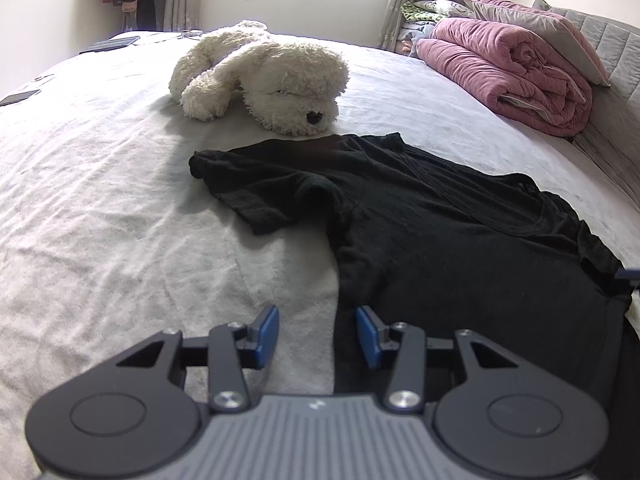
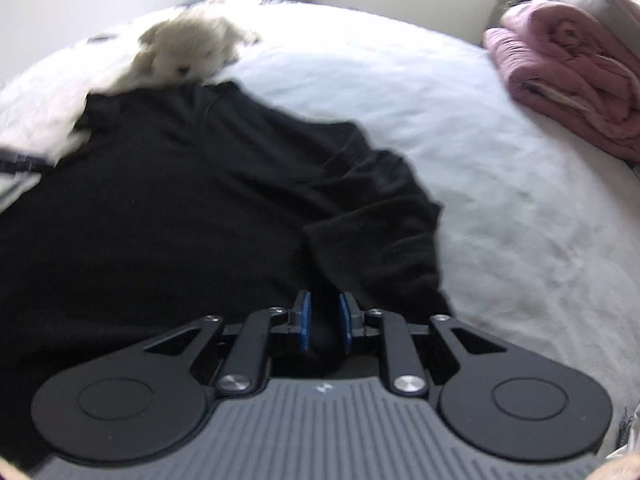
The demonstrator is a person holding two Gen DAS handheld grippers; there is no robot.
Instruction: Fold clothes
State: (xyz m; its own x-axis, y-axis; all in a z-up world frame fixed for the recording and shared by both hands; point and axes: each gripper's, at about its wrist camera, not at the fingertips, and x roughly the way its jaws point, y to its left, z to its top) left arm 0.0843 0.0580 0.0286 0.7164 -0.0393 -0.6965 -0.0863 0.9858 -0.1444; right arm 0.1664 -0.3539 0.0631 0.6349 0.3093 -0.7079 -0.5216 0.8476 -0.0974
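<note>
A black T-shirt lies spread on the white bed, its collar end toward a plush dog. One short sleeve sticks out to the left. My left gripper is open at the shirt's near left edge, one blue pad over the sheet and the other over black cloth. In the blurred right wrist view the T-shirt fills the left and middle. Its right sleeve lies bunched inward. My right gripper hovers over that cloth, its pads a narrow gap apart and not pressed on anything.
A white plush dog lies just beyond the shirt's collar. A rolled pink quilt and a pillow sit at the bed's far right by the grey headboard. Dark flat items lie at the far left corner. Bare sheet stretches to the left.
</note>
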